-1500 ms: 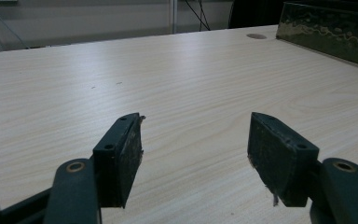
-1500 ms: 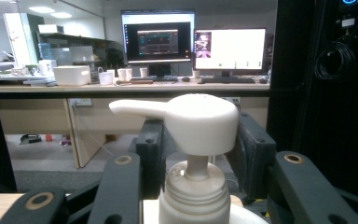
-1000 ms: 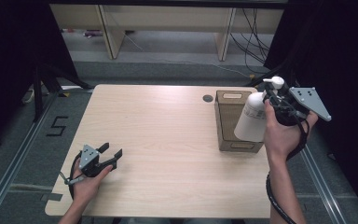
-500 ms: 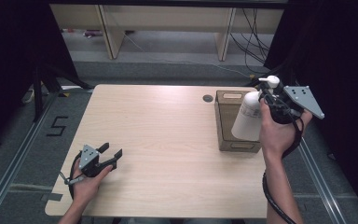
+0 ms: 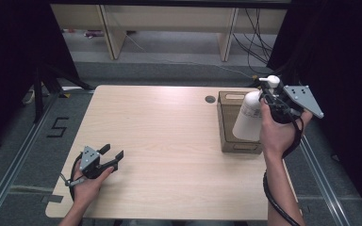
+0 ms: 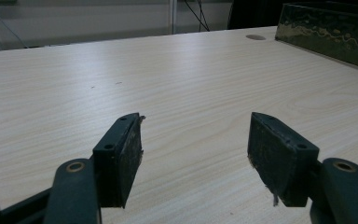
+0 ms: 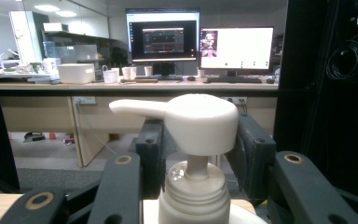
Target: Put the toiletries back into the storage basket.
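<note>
Nearest the person, the left gripper point(image 5: 108, 157) rested low on the front left part of the worktop point(image 5: 169, 141), its jaws standing apart with bare wood between them in the left gripper view. It looked parked there, out of the way, so that the other hand could work alone.

Farther off, at the right side, the right gripper point(image 5: 267, 100) held the white pump bottle point(image 5: 247, 117) in the air, tilted, with its base over the open brown box point(image 5: 227, 123) and its pump head toward the far right. In the right gripper view the 2 jaws stood on either side of the bottle's neck just under the pump head point(image 7: 186, 122), clamped on it. That grip on the narrow neck probably suited carrying the bottle, since the wide body would hardly fit between the jaws. Whether the bottle was going into the box or coming out of it could not be told.

The bottle bore a band of small print, too fine to read. On the floor left of the worktop, a marking point(image 5: 57, 127) read "5". Beyond, 2 monitors point(image 7: 200, 46) showed unreadable screens.
</note>
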Demonstrator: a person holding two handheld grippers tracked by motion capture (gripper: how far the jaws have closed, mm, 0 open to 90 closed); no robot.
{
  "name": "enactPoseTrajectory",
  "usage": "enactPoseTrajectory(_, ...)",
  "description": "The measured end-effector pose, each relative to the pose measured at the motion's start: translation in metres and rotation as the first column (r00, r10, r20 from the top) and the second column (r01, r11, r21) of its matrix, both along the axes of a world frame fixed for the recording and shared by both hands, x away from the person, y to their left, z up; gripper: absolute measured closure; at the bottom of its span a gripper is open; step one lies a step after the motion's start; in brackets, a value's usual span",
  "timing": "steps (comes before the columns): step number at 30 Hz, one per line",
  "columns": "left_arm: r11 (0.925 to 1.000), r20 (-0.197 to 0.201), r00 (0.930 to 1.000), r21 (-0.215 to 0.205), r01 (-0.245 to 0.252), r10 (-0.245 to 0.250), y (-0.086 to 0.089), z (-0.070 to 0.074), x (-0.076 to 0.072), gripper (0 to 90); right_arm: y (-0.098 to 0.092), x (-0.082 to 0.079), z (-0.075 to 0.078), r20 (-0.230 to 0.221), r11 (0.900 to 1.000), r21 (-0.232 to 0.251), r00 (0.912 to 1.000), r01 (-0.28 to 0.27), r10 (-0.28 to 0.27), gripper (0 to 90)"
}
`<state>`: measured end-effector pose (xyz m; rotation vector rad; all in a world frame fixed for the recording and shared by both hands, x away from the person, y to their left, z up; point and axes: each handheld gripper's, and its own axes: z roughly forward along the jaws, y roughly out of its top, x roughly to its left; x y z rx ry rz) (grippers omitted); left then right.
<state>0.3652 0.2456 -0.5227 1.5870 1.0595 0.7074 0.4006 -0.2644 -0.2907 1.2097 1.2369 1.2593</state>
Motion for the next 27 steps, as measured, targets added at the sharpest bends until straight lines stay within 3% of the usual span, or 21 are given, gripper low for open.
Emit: enactPoseTrajectory(27, 1.0000, 0.003, 1.0000, -0.004, 0.004, -0.004, 0.0007, -0.0002, -0.0002, 34.3, 0.0061, 0.0091, -0.0097, -0.022, 1.000, -0.003, 0.9997, -0.010, 0.010, 60.2)
